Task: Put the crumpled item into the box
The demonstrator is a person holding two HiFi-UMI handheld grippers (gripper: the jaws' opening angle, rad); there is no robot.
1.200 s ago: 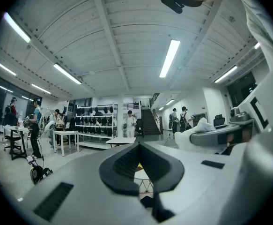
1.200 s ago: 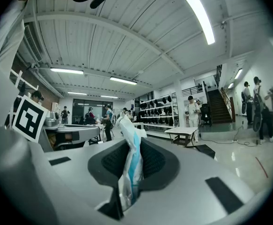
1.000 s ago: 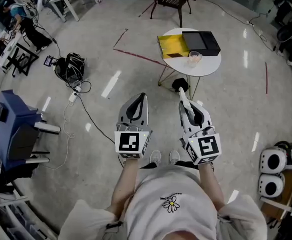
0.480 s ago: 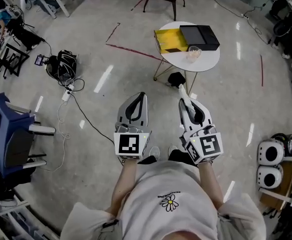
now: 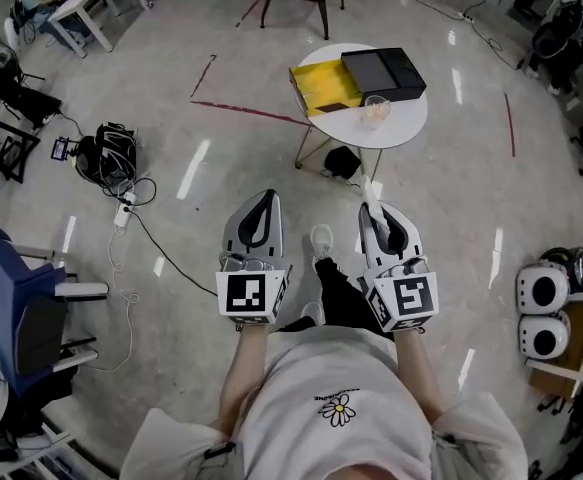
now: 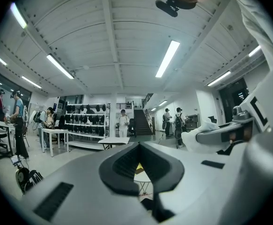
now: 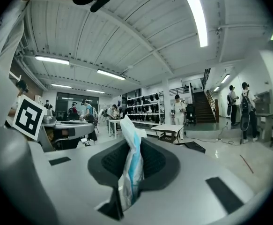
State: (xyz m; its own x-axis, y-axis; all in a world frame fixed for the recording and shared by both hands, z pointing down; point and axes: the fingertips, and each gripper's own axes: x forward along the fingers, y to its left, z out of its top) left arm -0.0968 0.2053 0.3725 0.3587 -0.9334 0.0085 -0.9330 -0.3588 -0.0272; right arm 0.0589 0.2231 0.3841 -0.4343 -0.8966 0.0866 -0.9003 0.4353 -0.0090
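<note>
White and pale blue, the crumpled item (image 7: 129, 170) stands pinched between the jaws of the right claw (image 7: 131, 168), its top poking out past the claw tips. The left claw (image 6: 138, 165) has its jaws drawn together with nothing between them.

Since a second ago the person has stepped forward: a dark trouser leg (image 5: 339, 293) and a white shoe (image 5: 321, 238) now show between the two claws, where only toe tips showed before. Both claws sit a little lower in the head view. The grip on the item is unchanged.

Ahead of the right claw (image 5: 373, 206), and well apart from it, stands a round white counter (image 5: 403, 128). On it lie a yellow box (image 5: 321, 86) and a black case (image 5: 383, 71) side by side, with a clear cup (image 5: 375, 111) just nearer the claw.

Grey polished floor (image 5: 171, 88) lies all round, crossed by red tape lines (image 5: 251, 113). Out beyond the left claw (image 5: 259, 203), off to its left, are a black bag (image 5: 106, 153) and trailing cables.
</note>
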